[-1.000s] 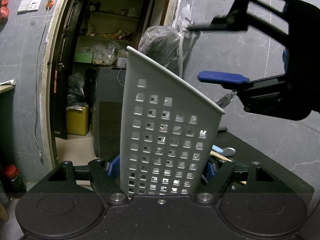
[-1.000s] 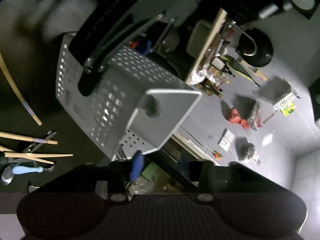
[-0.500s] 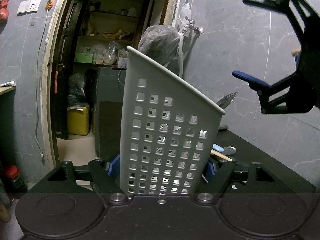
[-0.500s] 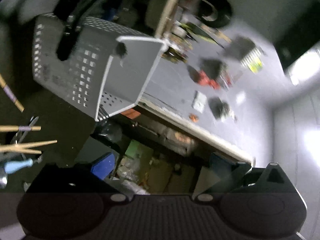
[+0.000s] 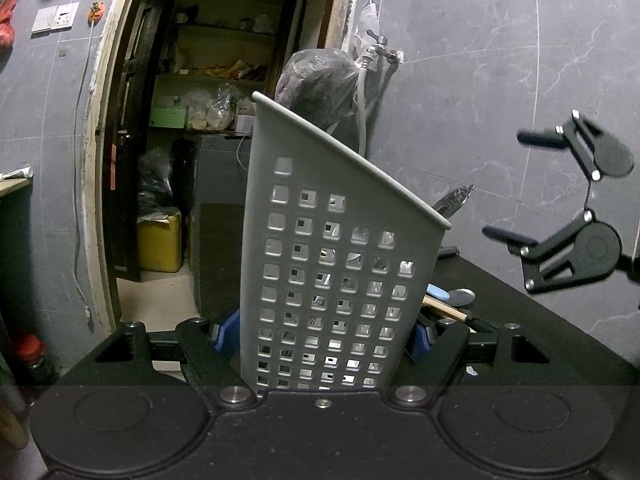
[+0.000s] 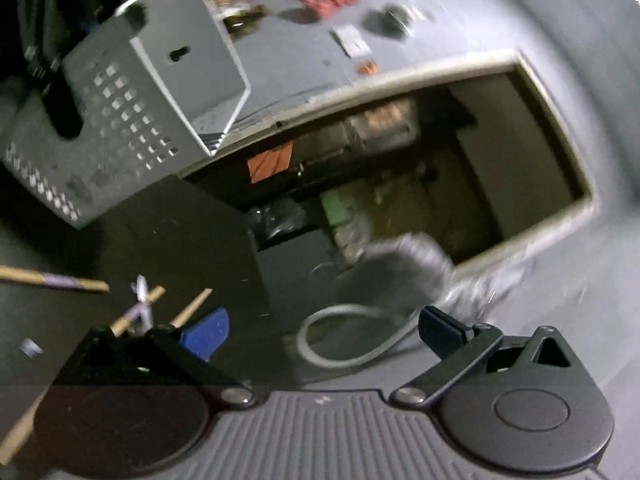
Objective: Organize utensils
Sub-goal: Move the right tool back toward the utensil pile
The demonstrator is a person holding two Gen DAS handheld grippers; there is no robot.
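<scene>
My left gripper [image 5: 324, 336] is shut on the base of a grey perforated utensil holder [image 5: 340, 260], which tilts away from me. The metal tip of a utensil [image 5: 454, 202] sticks out over the holder's right rim. Beyond the holder, a spoon [image 5: 460, 296] with a pale blue handle and a wooden chopstick [image 5: 444, 308] lie on the black table [image 5: 520, 320]. My right gripper [image 5: 504, 184] hangs in the air to the right of the holder, open and holding nothing. Its own blurred view shows its wide-apart jaws [image 6: 320, 328], the holder [image 6: 140, 100] and loose chopsticks [image 6: 52, 280].
Behind the holder an open doorway [image 5: 208, 160] leads into a storeroom with shelves and a yellow canister [image 5: 160, 244]. A tap with a grey hose [image 5: 366, 92] and a dark plastic bag [image 5: 316, 92] hang on the grey tiled wall.
My right gripper has opened, rolled and pulled away to the right from the holder's mouth. The metal utensil stays in the holder. My left gripper and the holder have not moved.
</scene>
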